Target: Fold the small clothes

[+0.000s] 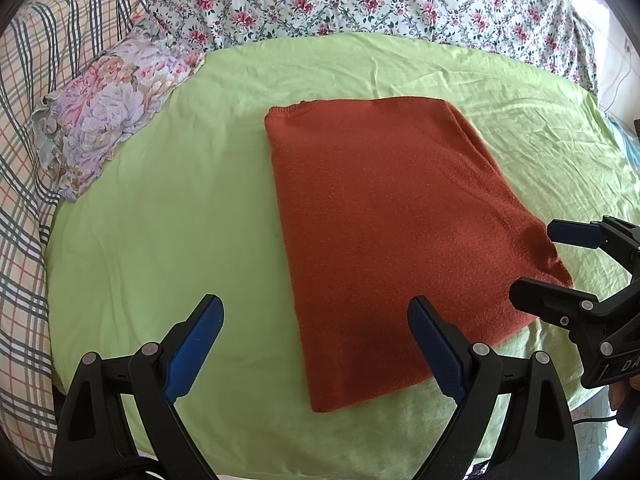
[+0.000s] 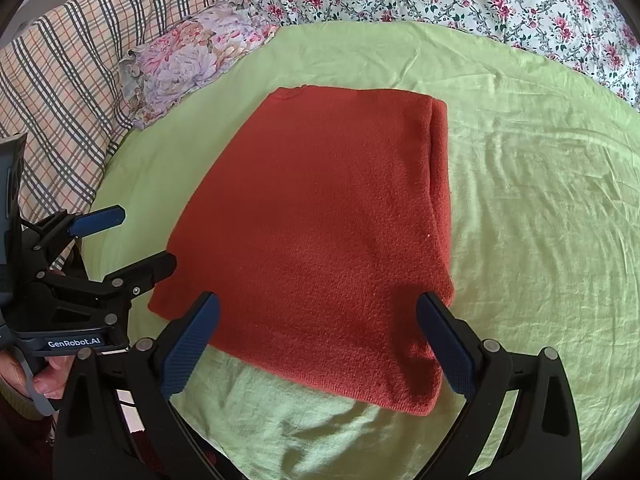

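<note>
1. I see the folded rust-orange knitted garment (image 1: 384, 232) as matt, fuzzy cloth with a fine, rough knit grain.
2. Under it, the light green bed sheet (image 1: 160, 220) is thin, smooth woven cloth, matt and faintly creased.
3. My left claw (image 1: 316, 348) and right claw (image 2: 318, 344) are matt black plastic with dull metal rivets; their blue finger pads (image 2: 192, 344) look finely dimpled.
4. The frilled floral pillow (image 1: 108, 116) and checked blanket (image 1: 24, 184) are soft matt cloth.

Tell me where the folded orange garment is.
The orange garment lies flat mid-frame in both views on the green sheet, right of the floral pillow, beyond both open grippers.
</note>
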### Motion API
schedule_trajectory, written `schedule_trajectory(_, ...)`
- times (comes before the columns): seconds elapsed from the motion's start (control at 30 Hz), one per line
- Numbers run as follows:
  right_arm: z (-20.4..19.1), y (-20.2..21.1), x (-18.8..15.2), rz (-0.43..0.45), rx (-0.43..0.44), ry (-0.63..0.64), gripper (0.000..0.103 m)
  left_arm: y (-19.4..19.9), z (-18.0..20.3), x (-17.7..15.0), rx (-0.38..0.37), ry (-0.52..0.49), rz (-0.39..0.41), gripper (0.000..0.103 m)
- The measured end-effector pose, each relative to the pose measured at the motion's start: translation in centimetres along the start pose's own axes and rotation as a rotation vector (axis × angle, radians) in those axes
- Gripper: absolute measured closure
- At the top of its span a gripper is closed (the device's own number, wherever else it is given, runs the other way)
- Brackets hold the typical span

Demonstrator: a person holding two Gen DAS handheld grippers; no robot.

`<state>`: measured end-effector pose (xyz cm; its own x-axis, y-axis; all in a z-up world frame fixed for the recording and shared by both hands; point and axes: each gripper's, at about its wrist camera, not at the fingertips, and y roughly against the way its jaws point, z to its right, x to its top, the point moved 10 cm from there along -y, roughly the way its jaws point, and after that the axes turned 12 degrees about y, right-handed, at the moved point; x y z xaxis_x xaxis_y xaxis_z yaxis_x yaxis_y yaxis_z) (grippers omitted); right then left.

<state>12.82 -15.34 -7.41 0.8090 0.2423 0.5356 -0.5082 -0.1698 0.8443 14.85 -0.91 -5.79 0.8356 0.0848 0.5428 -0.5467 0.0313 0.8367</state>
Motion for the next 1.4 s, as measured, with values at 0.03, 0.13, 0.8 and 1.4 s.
schedule_trajectory(0.03,-0.01,0.01,0.0,0.0,0.0,0.0,0.005,0.02,0.0,0.02,-0.001,0.0,0.001,0.009)
schedule_trajectory(0.13,0.02,-0.01,0.0,0.001,-0.001,-0.001,0.005,0.05,0.03,0.03,-0.001,0.001,0.001,0.009)
schedule_trajectory(0.8,-0.11,0.31,0.31,0.003,0.001,0.0,0.005,0.12,0.2,0.03,0.001,0.005,0.0,0.009)
schedule_trajectory(1.4,0.32,0.3,0.53,0.005,0.004,0.0,0.005,0.19,0.64,0.22,0.001,0.005,0.0,0.009)
